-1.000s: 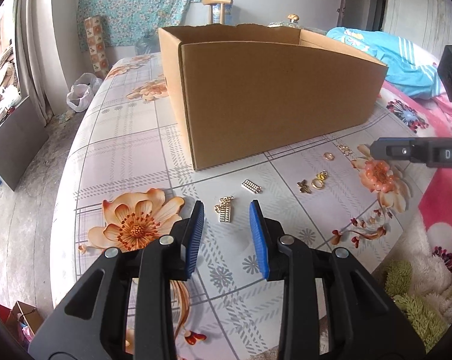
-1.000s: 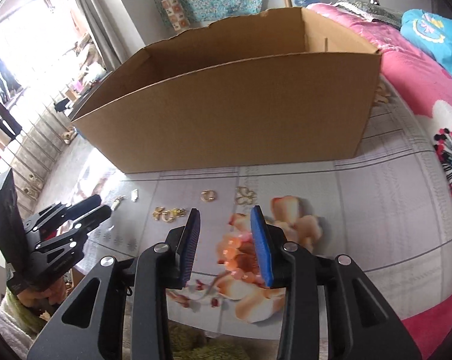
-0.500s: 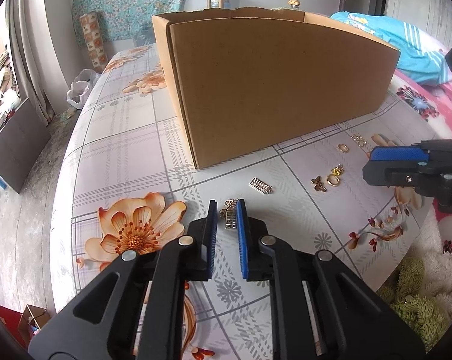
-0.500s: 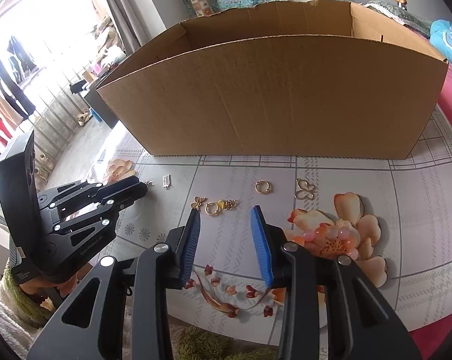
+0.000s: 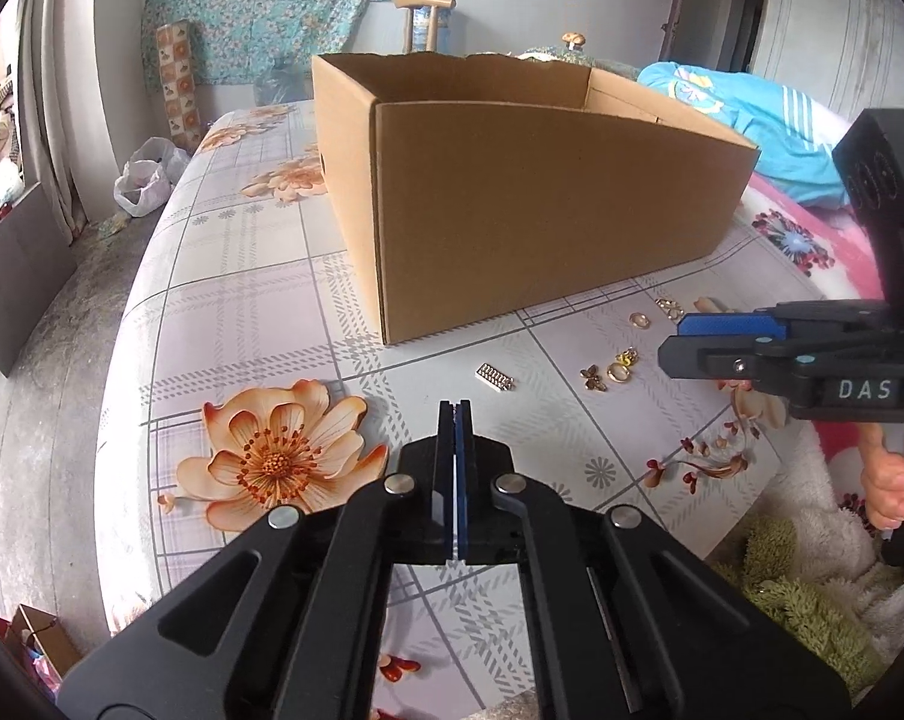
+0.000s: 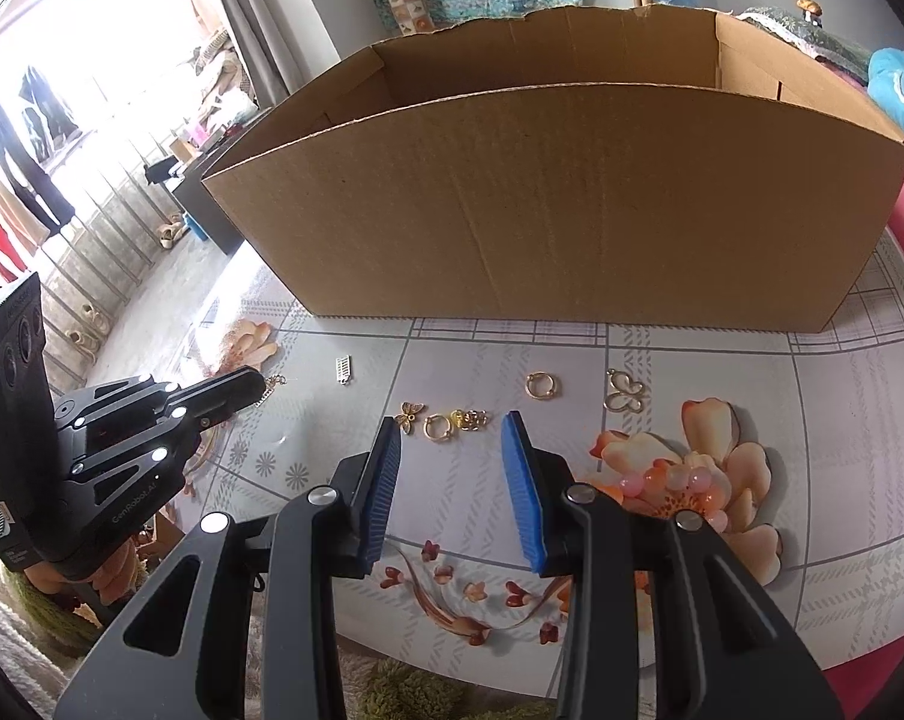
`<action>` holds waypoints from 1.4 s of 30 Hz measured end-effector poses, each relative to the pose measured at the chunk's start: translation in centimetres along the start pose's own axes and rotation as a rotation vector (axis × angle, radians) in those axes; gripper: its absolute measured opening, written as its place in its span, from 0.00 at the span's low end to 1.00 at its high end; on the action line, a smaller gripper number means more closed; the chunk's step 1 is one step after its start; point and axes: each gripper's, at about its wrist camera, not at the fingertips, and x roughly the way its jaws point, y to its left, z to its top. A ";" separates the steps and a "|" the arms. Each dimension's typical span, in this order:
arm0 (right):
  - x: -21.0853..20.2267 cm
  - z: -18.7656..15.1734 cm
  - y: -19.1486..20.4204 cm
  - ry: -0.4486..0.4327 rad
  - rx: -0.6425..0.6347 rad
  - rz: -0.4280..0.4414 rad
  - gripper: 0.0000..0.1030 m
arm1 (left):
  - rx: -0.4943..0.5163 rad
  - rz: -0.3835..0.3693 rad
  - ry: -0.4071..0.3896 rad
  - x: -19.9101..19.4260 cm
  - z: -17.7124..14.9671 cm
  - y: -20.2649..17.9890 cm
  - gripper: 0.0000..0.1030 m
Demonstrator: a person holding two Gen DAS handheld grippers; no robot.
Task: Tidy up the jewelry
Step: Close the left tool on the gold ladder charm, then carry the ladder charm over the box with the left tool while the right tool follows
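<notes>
My left gripper (image 5: 455, 414) is shut on a small gold charm. The charm is hidden between the pads in the left wrist view, but its chain end (image 6: 272, 387) hangs from the tips in the right wrist view. A barred charm (image 5: 495, 375) lies on the table just ahead. My right gripper (image 6: 452, 438) is open and empty, just short of a butterfly charm (image 6: 409, 415), a gold ring (image 6: 437, 425) and a gold cluster (image 6: 470, 419). Another ring (image 6: 541, 386) and a butterfly outline (image 6: 623, 389) lie farther right. The open cardboard box (image 6: 560, 204) stands behind them.
The table wears a floral checked cloth (image 5: 242, 312). Its left edge drops to the floor, where a white bag (image 5: 146, 177) lies. A blue garment (image 5: 752, 114) lies behind the box. A fluffy green and white fabric (image 5: 800, 570) sits at the near right.
My left gripper has closed on the gold charm that lay between its pads and lifted slightly. My right gripper has moved left to the ring cluster and stays open.
</notes>
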 end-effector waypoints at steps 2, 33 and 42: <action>0.2 0.3 0.6 -0.001 -0.019 0.015 0.34 | -0.019 -0.011 -0.013 -0.4 -0.1 0.5 0.00; 5.6 3.1 7.5 0.017 -0.282 0.042 0.05 | -0.080 0.035 -0.040 -1.6 -0.9 2.9 0.00; -1.8 4.5 7.1 -0.134 -0.276 0.072 0.05 | -0.057 0.019 -0.175 -6.1 2.1 2.5 0.00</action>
